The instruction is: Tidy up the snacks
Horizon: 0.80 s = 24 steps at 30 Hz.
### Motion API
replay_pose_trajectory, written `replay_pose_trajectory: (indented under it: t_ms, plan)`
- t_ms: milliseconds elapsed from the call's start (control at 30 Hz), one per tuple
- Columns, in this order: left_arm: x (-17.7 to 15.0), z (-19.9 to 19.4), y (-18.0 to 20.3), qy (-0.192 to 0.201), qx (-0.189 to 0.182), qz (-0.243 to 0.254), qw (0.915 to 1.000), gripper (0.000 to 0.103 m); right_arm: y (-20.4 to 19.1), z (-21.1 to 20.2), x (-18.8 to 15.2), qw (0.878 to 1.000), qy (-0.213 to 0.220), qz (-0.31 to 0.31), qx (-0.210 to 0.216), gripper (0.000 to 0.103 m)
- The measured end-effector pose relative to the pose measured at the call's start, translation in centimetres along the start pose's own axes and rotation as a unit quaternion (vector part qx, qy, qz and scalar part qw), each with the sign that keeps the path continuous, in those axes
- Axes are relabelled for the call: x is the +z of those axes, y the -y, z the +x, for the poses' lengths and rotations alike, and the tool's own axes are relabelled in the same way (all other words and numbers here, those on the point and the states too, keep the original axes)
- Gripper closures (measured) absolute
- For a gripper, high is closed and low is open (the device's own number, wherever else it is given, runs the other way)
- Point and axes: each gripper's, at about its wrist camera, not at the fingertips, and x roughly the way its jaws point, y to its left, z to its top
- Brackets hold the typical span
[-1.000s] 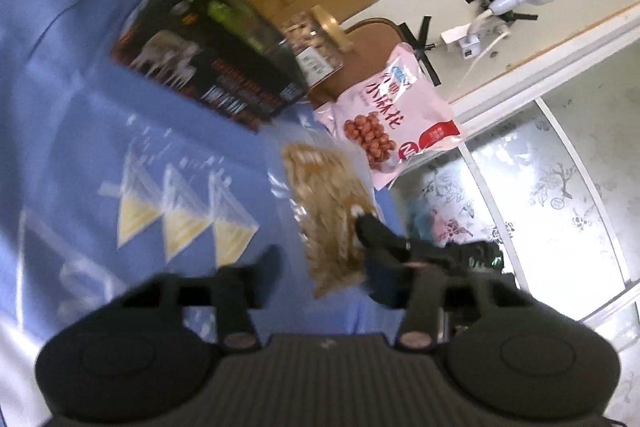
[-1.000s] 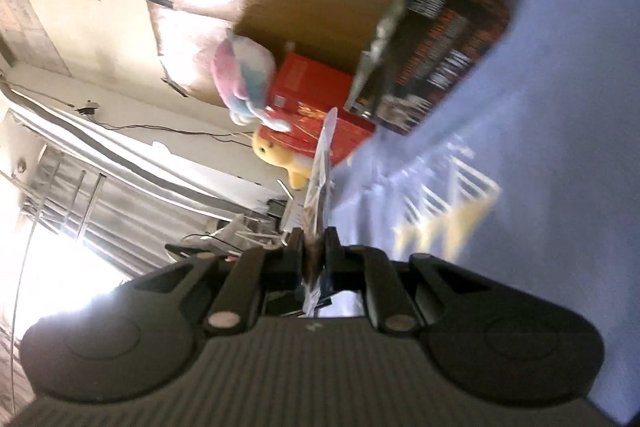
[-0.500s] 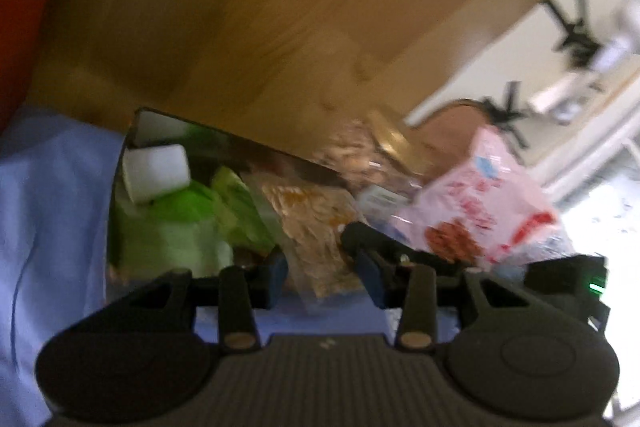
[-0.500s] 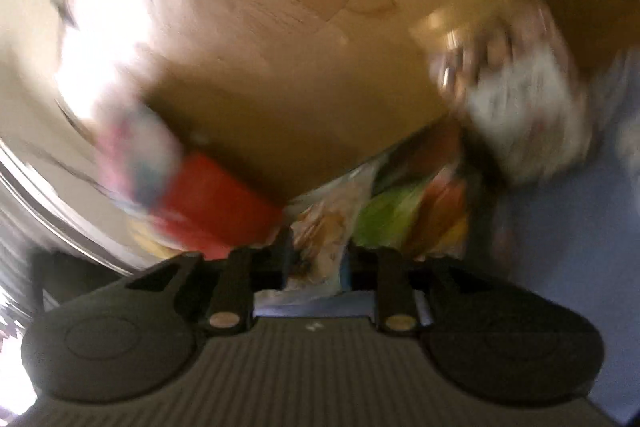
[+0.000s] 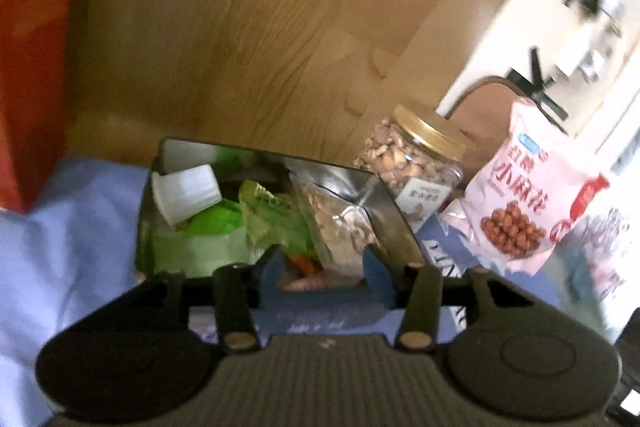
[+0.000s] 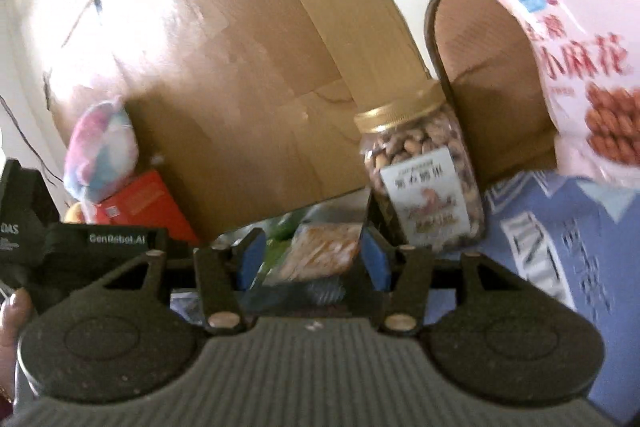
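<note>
An open box with a shiny lining (image 5: 382,215) stands on the blue cloth (image 5: 68,235). It holds green packets (image 5: 224,227), a white cup (image 5: 186,193) and an upright clear bag of tan snacks (image 5: 336,223). My left gripper (image 5: 324,265) hovers at the box's near edge. Its jaws are opening, and the clear bag's lower end is between them with no pad pressing on it. My right gripper (image 6: 312,259) is also opening, with the same bag (image 6: 320,251) loose between its blue pads (image 6: 250,259).
A nut jar with a gold lid (image 5: 416,163) and a pink snack bag (image 5: 532,195) stand right of the box. A large cardboard carton (image 5: 260,27) rises behind it. A red box (image 6: 140,203) and a plush toy (image 6: 100,151) sit at the left.
The clear bag, pinched by the right gripper over the cloth, was carried to the box. Both grippers' jaws have since parted, and the bag now stands inside the box.
</note>
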Motion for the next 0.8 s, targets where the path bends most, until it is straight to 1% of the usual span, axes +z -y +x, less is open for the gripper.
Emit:
replay_pose_trajectory:
  t_ms: [100,167,200,233,267,333,400,467,500,567,633,700,800]
  plan:
    - [-2.7,-2.6,2.0,0.014,0.025,0.031,0.9991,0.054,-0.9,-1.5,-2.0,1.0,-0.002,0.011,-0.001,0.046]
    - [-4.7,-4.0,2.8,0.018,0.038,0.04,0.9983,0.045,-1.5,-2.2,-3.0,1.0,-0.011,0.008,-0.006,0.046]
    - [-5.7,-4.7,3.1,0.021,0.045,0.044,0.9978,0.042,-1.9,-2.5,-3.5,1.0,-0.016,0.006,-0.01,0.046]
    - [-6.7,-5.4,3.3,0.024,0.055,0.048,0.997,0.038,-2.2,-3.0,-4.2,1.0,-0.022,0.003,-0.011,0.045]
    - [-7.7,-6.0,3.5,0.026,0.066,0.05,0.9962,0.03,-2.6,-3.4,-4.6,1.0,-0.027,0.002,-0.011,0.045]
    - [-9.6,-7.3,3.5,0.03,0.087,0.052,0.9944,0.024,-3.1,-4.4,-5.6,0.999,-0.039,0.0,-0.013,0.037]
    - [-11.1,-8.6,3.3,0.032,0.101,0.047,0.9932,0.019,-3.6,-5.3,-6.4,0.999,-0.044,-0.003,-0.015,0.033]
    - [-12.4,-9.9,3.1,0.039,0.113,0.043,0.9919,0.006,-4.3,-5.9,-7.0,0.999,-0.046,-0.008,-0.019,0.03]
    - [-12.9,-10.3,3.1,0.044,0.122,0.044,0.9906,0.002,-4.5,-6.3,-7.3,0.999,-0.047,-0.007,-0.021,0.028]
    - [-13.8,-11.4,3.2,0.055,0.143,0.051,0.9868,0.0,-4.9,-7.0,-7.7,0.999,-0.045,-0.002,-0.023,0.026]
    - [-14.7,-12.4,3.4,0.063,0.162,0.06,0.983,0.0,-5.3,-7.7,-8.1,0.999,-0.04,0.004,-0.025,0.019]
    - [-15.5,-13.1,3.5,0.062,0.174,0.061,0.981,0.0,-5.9,-8.4,-8.5,0.999,-0.035,0.008,-0.027,0.015]
    - [-16.6,-13.6,3.7,0.055,0.189,0.061,0.9785,0.0,-6.9,-9.2,-8.9,0.999,-0.04,0.006,-0.026,0.013]
